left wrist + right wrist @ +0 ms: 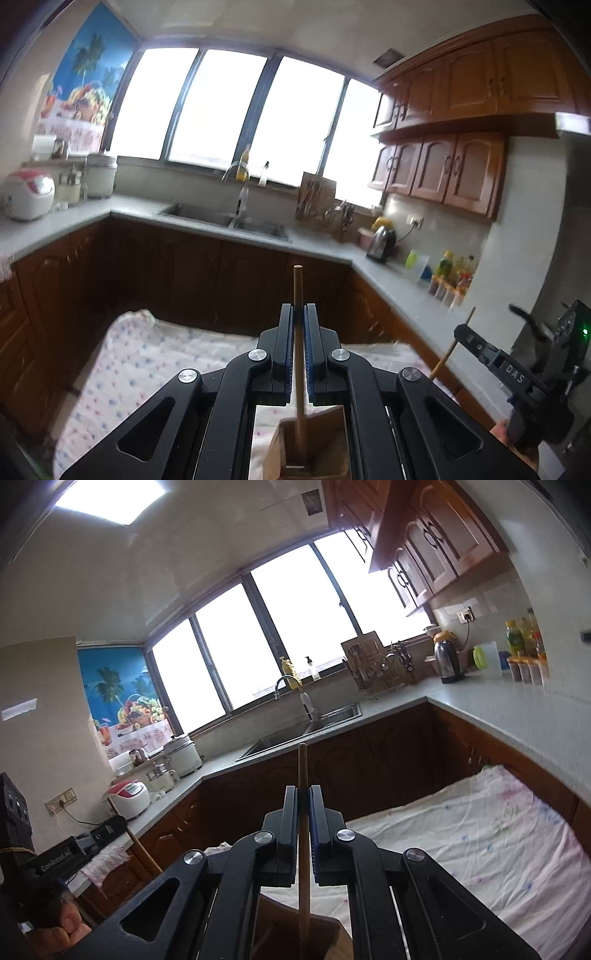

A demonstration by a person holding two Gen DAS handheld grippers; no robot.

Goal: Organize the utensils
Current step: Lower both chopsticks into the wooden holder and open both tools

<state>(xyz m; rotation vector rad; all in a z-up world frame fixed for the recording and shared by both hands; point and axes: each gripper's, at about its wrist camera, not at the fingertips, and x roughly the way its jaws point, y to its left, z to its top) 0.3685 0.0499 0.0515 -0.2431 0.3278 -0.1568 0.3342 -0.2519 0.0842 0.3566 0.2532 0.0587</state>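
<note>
Black linkage arms fill the bottom of both wrist views, and between them each gripper is clamped on a thin wooden chopstick. At the lower centre of the left wrist frame the left gripper (299, 314) has its jaws drawn almost together, blue pads pressing the left chopstick (298, 332) from both sides. That stick stands upright; its round top pokes above the fingertips and its lower end drops into a brown wooden holder (314, 450) at the bottom edge.

The right wrist frame repeats the arrangement. Its right gripper (303, 794) is closed to a sliver on the right chopstick (303, 834), which runs from just above the fingertips down into a dark brown container (325, 938) at the bottom centre; this is probably the same holder, though only a corner shows.

Each gripper also appears in the other's view: the right one at the lower right of the left frame, with its stick slanting up, and the left one at the lower left of the right frame.

Under the holder lies a white cloth with small coloured prints (147, 362). Behind it, dark wood cabinets carry a grey counter (325, 251) with a steel sink (225, 219) at mid-frame, beneath bright windows (229, 114).
</note>
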